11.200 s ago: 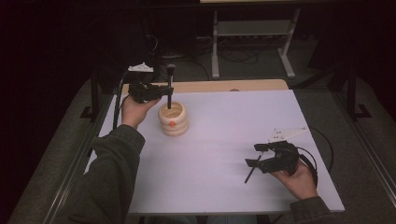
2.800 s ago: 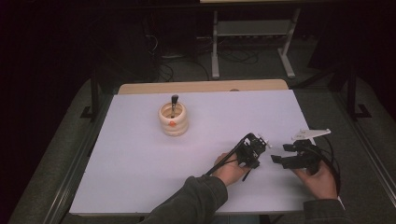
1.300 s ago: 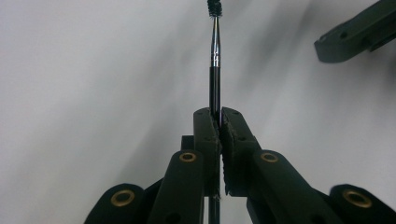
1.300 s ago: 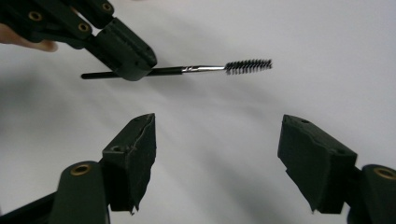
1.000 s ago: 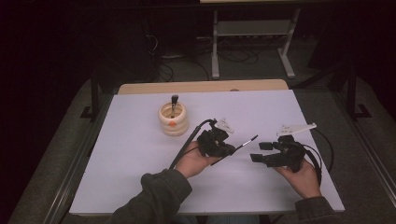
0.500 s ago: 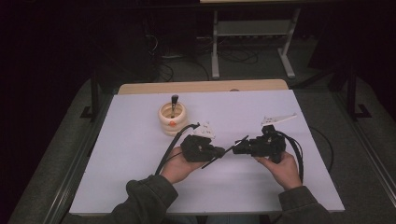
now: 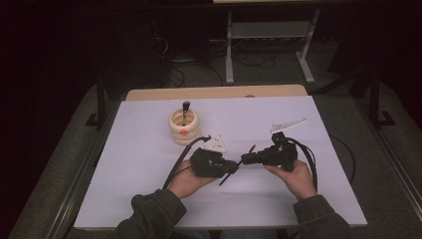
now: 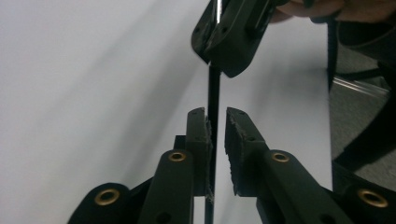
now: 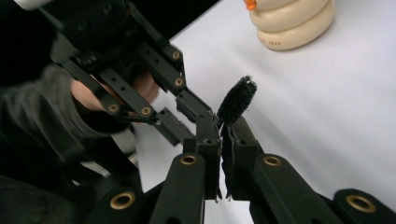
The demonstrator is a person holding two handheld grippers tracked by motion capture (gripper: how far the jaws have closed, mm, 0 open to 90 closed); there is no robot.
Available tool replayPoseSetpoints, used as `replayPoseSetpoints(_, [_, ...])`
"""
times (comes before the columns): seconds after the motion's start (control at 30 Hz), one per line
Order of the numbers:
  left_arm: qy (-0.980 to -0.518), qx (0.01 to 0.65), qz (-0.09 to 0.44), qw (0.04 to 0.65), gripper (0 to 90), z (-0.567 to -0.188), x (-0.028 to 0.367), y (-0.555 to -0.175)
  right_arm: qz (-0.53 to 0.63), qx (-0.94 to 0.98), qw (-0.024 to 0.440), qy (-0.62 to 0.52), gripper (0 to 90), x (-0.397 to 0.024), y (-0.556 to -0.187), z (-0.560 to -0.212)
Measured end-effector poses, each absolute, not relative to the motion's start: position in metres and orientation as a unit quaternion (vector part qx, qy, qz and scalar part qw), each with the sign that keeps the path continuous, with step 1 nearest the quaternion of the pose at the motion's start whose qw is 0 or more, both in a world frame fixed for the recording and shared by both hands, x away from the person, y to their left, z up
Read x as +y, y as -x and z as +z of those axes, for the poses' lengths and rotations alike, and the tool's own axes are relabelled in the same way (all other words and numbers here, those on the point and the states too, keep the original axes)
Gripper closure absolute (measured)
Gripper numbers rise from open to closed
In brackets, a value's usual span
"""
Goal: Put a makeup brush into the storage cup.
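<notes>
Both tongs met mid-table; right tongs point(image 7: 247, 159) clenched on brush point(image 9: 236, 100), left tongs point(image 7: 233, 168) just loosened.

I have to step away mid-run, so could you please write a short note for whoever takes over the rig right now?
Right gripper: shut on the black brush, near its bristle end.
Left gripper: jaws have just been opening; the brush handle is between them, one pad already clear.
Things: cream ringed holder at the back of the white table, one brush standing in it.
Done: the brush is passed to the right gripper.
Left: draw the left gripper away, then probably stand this brush in the holder.
</notes>
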State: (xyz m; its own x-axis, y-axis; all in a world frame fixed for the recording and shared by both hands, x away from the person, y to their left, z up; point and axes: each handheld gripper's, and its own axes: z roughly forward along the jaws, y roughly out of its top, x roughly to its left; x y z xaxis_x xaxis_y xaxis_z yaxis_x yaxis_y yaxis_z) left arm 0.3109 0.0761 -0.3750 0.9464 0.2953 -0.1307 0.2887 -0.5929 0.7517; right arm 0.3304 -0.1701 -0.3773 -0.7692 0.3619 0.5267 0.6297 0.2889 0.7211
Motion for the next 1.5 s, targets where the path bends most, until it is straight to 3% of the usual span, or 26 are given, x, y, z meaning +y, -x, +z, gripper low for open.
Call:
replayPoseSetpoints(0.17, [-0.898, 0.159, 0.006, 0.41, 75.7, -0.375, 0.074, -0.31, -0.483, -0.818, 0.108, 0.294, 84.8, -0.158, -0.328, -0.368])
replayPoseSetpoints(0.37, [-0.901, 0.16, 0.006, 0.404, 85.3, -0.374, 0.077, -0.313, -0.474, -0.83, 0.096, 0.28, 83.6, -0.15, -0.326, -0.364])
replayPoseSetpoints(0.5, [-0.897, 0.163, 0.003, 0.41, 85.5, -0.372, 0.082, -0.315, -0.478, -0.826, 0.08, 0.287, 68.5, -0.152, -0.324, -0.363])
replayPoseSetpoints(0.67, [-0.883, 0.186, -0.003, 0.431, 85.5, -0.368, 0.09, -0.32, -0.483, -0.823, 0.061, 0.292, 61.3, -0.16, -0.321, -0.363])
replayPoseSetpoints(1.5, [-0.845, 0.251, 0.022, 0.472, 85.5, -0.352, 0.132, -0.346, -0.453, -0.826, -0.001, 0.335, 44.3, -0.192, -0.307, -0.384])
